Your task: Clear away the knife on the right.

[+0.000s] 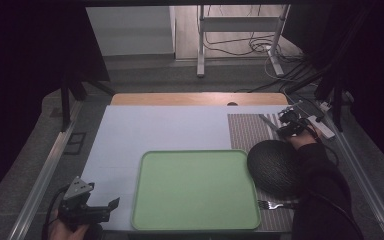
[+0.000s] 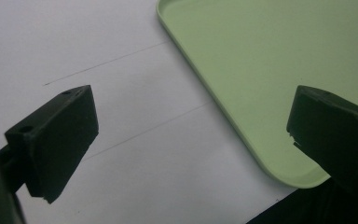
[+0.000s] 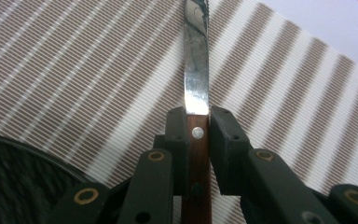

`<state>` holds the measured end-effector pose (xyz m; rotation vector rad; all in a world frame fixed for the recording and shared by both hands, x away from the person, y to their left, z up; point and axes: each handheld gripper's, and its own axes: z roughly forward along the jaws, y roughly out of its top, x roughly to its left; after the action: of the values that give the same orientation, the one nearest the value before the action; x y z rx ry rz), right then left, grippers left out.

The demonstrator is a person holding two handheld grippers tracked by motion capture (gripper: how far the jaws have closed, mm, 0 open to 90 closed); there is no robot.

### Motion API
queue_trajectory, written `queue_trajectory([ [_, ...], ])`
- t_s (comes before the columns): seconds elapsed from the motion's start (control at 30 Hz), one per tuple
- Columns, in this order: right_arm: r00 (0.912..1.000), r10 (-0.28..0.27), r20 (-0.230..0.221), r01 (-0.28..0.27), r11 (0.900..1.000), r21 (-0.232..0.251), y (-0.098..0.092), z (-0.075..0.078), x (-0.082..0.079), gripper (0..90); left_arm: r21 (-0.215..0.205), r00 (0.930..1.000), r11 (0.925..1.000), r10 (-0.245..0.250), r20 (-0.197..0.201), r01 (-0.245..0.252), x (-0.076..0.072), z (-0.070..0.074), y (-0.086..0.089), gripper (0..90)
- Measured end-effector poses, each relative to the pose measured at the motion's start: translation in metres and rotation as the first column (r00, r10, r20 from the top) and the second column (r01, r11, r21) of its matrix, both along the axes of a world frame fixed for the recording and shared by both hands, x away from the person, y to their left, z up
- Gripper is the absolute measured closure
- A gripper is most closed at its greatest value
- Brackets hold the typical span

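High view had my left gripper (image 1: 114, 203) at the near left corner of the table, held low in my left hand (image 1: 66, 231), its grey three-cornered plate on top and its jaws pointing right toward the green tray (image 1: 196, 189). Left gripper view showed those jaws spread wide with nothing between them, hanging over the white sheet (image 2: 121, 116) just beside the tray's (image 2: 261, 79) near left rim. The tray sat bare at the near middle of the table on the white sheet (image 1: 155, 130). To its right, at the near edge, a fork (image 1: 275, 204) lay on the striped placemat (image 1: 247, 130), tines pointing left toward the tray. Just beyond the fork sat a dark round textured bowl (image 1: 274, 167), touching or nearly touching the tray's right rim; I could not tell which. My right sleeve (image 1: 322, 195) reached past the bowl to my right gripper (image 1: 281, 126) at the far right of the placemat. Right gripper view showed its jaws closed tight on the wooden handle of a knife (image 3: 196, 88), the steel blade running away from me over the striped placemat (image 3: 74, 70), with the dark bowl's (image 3: 14, 182) edge at the near left.
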<state>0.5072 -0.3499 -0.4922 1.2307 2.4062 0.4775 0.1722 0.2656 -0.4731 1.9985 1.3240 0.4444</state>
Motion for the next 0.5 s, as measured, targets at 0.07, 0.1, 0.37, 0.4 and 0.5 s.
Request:
queue_trajectory([
  [0.07, 0.9999, -0.013, 0.005, 0.013, 1.000, 0.002, -0.005, 0.002, -0.002, 77.7, -0.009, 1.0000, 0.9999, 0.005, -0.001, -0.005, 0.000, 0.000, 0.001, 2.5],
  [0.1, 0.9998, -0.019, 0.007, 0.019, 1.000, 0.008, -0.008, 0.004, -0.003, 77.6, -0.009, 1.0000, 0.9999, 0.006, 0.000, -0.006, 0.000, 0.000, 0.001, 2.5],
  [0.37, 0.9984, -0.053, 0.018, 0.052, 0.996, 0.070, -0.019, 0.017, -0.012, 77.6, -0.001, 1.0000, 1.0000, 0.003, 0.000, -0.003, 0.000, 0.000, 0.000, 2.5],
  [0.4, 0.9979, -0.062, 0.016, 0.060, 0.995, 0.083, -0.019, 0.018, -0.014, 77.6, -0.002, 1.0000, 1.0000, 0.003, 0.000, -0.003, 0.000, 0.000, 0.000, 2.5],
  [0.5, 0.9983, -0.057, 0.013, 0.056, 0.992, 0.117, -0.017, 0.022, -0.017, 77.6, 0.004, 1.0000, 1.0000, -0.001, 0.001, 0.001, 0.000, 0.000, 0.000, 2.5],
])
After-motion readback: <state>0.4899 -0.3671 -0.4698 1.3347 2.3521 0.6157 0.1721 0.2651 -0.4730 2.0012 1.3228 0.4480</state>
